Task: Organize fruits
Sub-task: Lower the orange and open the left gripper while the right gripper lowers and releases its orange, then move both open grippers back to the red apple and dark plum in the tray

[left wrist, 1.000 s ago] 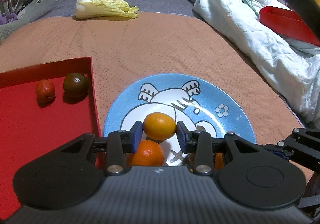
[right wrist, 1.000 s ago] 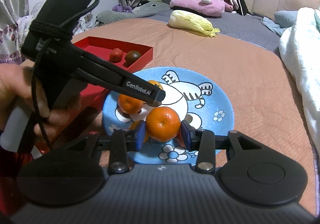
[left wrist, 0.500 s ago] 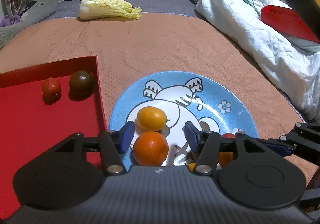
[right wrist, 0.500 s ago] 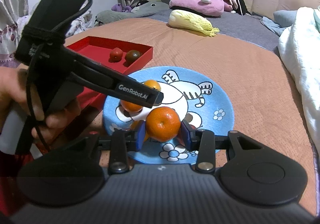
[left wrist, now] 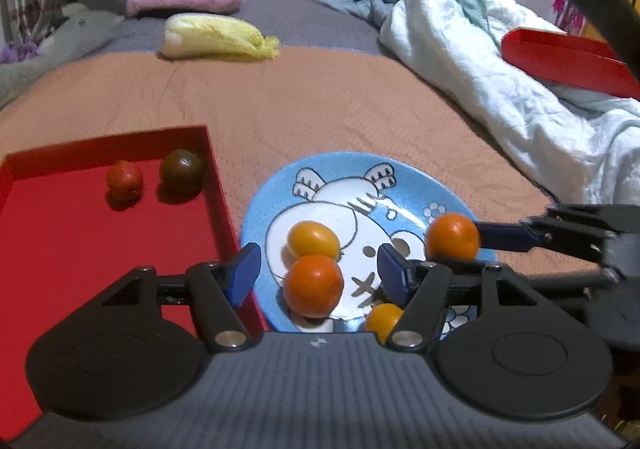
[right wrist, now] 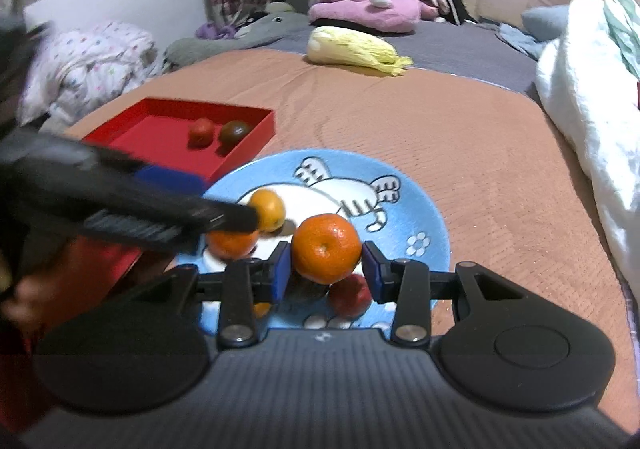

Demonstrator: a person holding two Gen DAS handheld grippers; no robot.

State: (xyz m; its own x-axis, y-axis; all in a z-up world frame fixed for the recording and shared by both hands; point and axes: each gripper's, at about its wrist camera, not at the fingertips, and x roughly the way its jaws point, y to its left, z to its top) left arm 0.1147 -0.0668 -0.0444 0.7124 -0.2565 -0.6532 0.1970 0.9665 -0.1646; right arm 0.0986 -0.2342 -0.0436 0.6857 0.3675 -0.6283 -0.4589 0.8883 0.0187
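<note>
A blue cartoon plate (left wrist: 400,177) (right wrist: 416,201) lies on the orange bedspread. On it sit a yellow-orange fruit (left wrist: 313,239) (right wrist: 268,209), an orange mandarin (left wrist: 314,286) (right wrist: 232,243), a small orange fruit (left wrist: 383,320) and a red fruit (right wrist: 350,297). My left gripper (left wrist: 319,276) is open and empty above the mandarin. My right gripper (right wrist: 326,270) is shut on a mandarin (right wrist: 326,248) (left wrist: 452,236) held above the plate's near edge.
A red tray (left wrist: 52,233) (right wrist: 160,129) left of the plate holds a red tomato (left wrist: 124,181) and a dark tomato (left wrist: 182,169). A napa cabbage (left wrist: 216,37) lies at the back. A white duvet (left wrist: 500,89) and a second red box (left wrist: 560,61) are at right.
My left gripper let go of the yellow-orange fruit onto the plate, opened wide and pulled back. My right gripper lifted its mandarin slightly.
</note>
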